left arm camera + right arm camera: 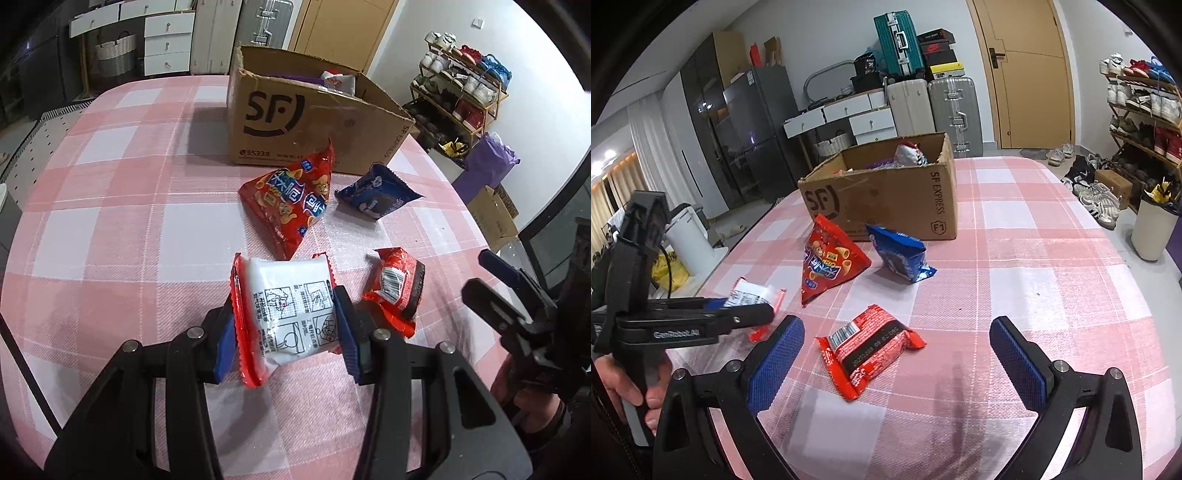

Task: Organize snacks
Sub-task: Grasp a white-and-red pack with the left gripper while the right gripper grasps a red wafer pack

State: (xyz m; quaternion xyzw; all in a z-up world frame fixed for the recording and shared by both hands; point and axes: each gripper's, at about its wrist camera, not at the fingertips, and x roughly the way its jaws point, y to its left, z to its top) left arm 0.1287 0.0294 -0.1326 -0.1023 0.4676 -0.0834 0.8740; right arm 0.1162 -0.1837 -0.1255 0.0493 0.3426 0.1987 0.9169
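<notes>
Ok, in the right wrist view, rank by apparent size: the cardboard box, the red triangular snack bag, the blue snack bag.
1. Brown cardboard SF box, clearly largest, though farthest.
2. Red triangular snack bag.
3. Blue snack bag, only slightly smaller; close call.

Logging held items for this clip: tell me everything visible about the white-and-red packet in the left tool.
The white-and-red packet is a glossy, puffy plastic pouch: white back printed with boxed line-drawing instructions and text, red crimped seams at both ends, a barcode showing from the side. The left tool is shut on it, blue pads pressing its two sides. It appears lifted clear of the checked tablecloth, tilted, and touches no other snack.
</notes>
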